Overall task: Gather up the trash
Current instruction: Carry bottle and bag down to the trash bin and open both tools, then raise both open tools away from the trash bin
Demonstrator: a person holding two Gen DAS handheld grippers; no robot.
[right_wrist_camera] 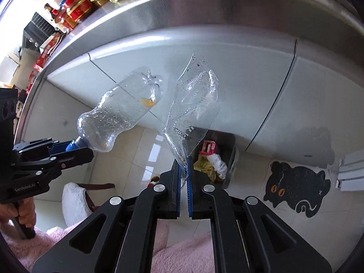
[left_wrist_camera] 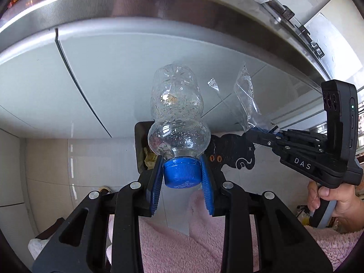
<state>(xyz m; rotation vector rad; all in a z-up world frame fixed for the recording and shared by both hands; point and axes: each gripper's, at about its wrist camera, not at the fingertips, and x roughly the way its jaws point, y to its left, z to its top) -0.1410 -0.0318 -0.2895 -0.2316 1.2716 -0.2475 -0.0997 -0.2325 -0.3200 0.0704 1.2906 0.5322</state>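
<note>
My left gripper [left_wrist_camera: 182, 173] is shut on the blue cap of a clear crushed plastic bottle [left_wrist_camera: 177, 113], which points away from the camera above the floor. In the right wrist view the same bottle [right_wrist_camera: 120, 116] and left gripper [right_wrist_camera: 75, 150] show at the left. My right gripper [right_wrist_camera: 184, 170] is shut on the corner of a clear plastic bag [right_wrist_camera: 193, 104] that stands up from its blue pads. The left wrist view has that bag [left_wrist_camera: 248, 100] and the right gripper [left_wrist_camera: 266, 134] at the right. A dark trash bin [right_wrist_camera: 229, 150] holding waste stands on the floor just beyond the bag.
A steel counter edge [left_wrist_camera: 159, 6] runs across the top above grey cabinet doors [left_wrist_camera: 113, 68]. A black cat-shaped mat [right_wrist_camera: 298, 188] lies on the tiled floor at the right. Red and yellow packets [right_wrist_camera: 77, 6] sit on the counter. Pink fleece clothing [left_wrist_camera: 182, 245] fills the bottom.
</note>
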